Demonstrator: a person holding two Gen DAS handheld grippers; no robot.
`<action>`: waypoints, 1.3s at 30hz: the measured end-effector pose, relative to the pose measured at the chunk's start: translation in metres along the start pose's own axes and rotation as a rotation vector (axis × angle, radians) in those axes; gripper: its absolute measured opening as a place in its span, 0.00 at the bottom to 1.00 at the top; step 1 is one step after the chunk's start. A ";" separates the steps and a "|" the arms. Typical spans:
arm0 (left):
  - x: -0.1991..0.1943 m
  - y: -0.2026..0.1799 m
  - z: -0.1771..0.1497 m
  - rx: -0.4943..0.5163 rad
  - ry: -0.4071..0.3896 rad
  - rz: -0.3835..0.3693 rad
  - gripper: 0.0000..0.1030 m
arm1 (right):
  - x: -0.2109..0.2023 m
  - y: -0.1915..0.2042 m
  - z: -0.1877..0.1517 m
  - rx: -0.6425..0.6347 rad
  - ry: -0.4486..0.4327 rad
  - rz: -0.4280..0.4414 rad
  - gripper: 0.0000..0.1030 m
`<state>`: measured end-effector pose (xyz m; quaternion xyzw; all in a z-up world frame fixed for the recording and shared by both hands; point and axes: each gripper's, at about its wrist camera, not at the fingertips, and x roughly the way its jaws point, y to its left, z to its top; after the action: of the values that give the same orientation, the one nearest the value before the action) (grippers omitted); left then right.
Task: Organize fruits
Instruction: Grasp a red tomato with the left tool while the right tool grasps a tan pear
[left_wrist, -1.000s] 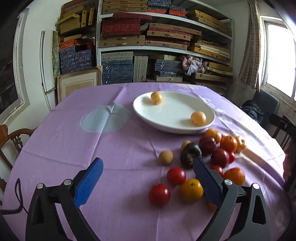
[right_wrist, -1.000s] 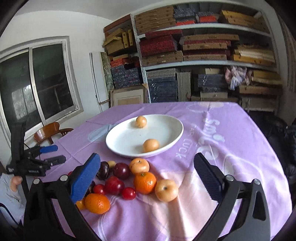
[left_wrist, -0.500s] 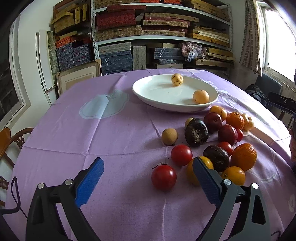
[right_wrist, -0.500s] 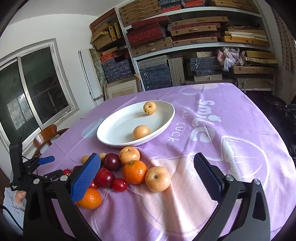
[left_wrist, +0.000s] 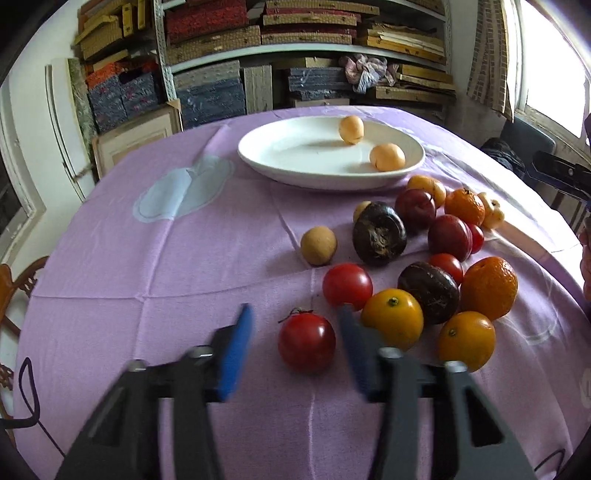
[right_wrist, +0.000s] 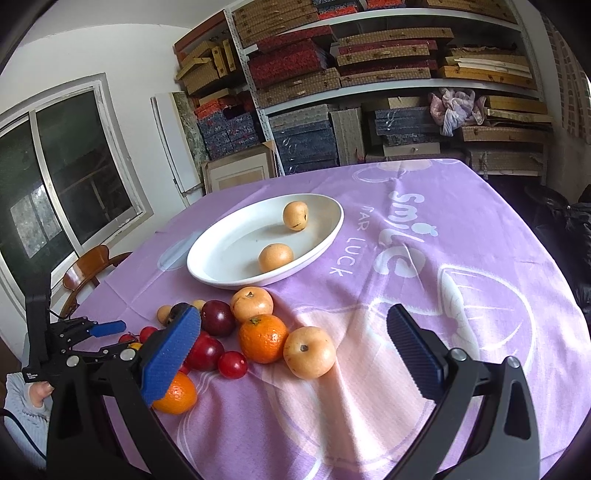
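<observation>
A white plate (left_wrist: 255, 162) holds two tan round fruits (left_wrist: 387, 157) on the purple tablecloth (left_wrist: 184, 258). Before it lies a cluster of tomatoes, oranges (left_wrist: 488, 283), plums and dark fruits (left_wrist: 378, 233). My left gripper (left_wrist: 294, 314) straddles the nearest red tomato (left_wrist: 306, 341); its jaws are closing and blurred, with a gap still showing between the tomato and the left pad. My right gripper (right_wrist: 295, 314) hangs open over the other side of the cluster, above an orange (right_wrist: 263, 338) and a tan fruit (right_wrist: 309, 352), holding nothing.
Shelves stacked with boxes (left_wrist: 295, 55) fill the wall behind the table. A wooden chair (right_wrist: 88, 266) stands at the table's window side. A framed board (left_wrist: 136, 136) leans by the far edge. A person's hand (right_wrist: 35, 393) holds the left gripper's handle.
The left gripper sank toward the nearest red tomato, and its wide-open jaws have swung in close on either side of it. The right gripper stays open and has hardly moved.
</observation>
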<state>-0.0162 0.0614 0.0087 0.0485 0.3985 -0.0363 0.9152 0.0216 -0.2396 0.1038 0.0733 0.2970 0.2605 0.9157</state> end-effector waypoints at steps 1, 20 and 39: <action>0.002 0.002 0.000 -0.007 0.007 -0.011 0.31 | 0.000 0.000 0.000 0.000 0.000 0.001 0.96; 0.002 -0.005 -0.003 -0.007 0.029 -0.060 0.30 | 0.004 -0.001 -0.002 -0.018 0.032 -0.013 0.96; -0.006 0.004 -0.004 -0.053 -0.009 -0.075 0.30 | 0.037 0.012 -0.023 -0.255 0.229 -0.105 0.54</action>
<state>-0.0226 0.0662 0.0105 0.0090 0.3967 -0.0600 0.9159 0.0288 -0.2108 0.0697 -0.0894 0.3671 0.2545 0.8902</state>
